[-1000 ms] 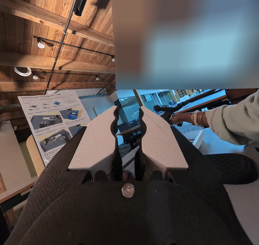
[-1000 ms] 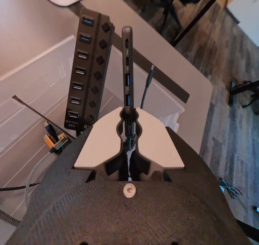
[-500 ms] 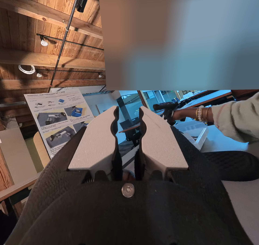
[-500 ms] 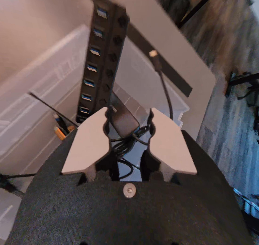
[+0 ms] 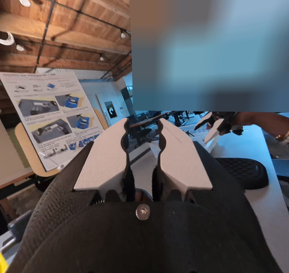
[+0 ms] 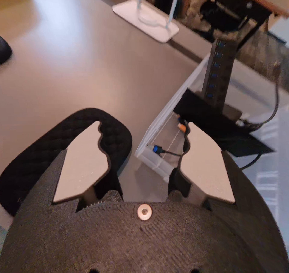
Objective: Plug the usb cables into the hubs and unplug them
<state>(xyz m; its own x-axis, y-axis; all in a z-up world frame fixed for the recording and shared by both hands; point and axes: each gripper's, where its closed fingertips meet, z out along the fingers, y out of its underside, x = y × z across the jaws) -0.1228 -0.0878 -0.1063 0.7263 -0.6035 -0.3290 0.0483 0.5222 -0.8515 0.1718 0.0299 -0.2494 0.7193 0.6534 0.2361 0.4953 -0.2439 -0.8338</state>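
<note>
Right gripper (image 6: 143, 131) spread wide, empty, above grey table (image 6: 78, 62). Left gripper (image 5: 143, 124) parted by a narrow gap, empty, aimed upward. Hub (image 6: 217, 76) upright in clear bin (image 6: 158, 131), blue-tipped cable (image 6: 158, 149) inside.

A long black hub (image 6: 217, 74) with blue ports stands upright in a clear bin (image 6: 158, 134) among loose cables (image 6: 158, 149).

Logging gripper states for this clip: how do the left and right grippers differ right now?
The left gripper has its jaws a narrow gap apart; the right gripper has them spread wide. The left points at a poster and ceiling, the right down at the table. Both are empty.
</note>
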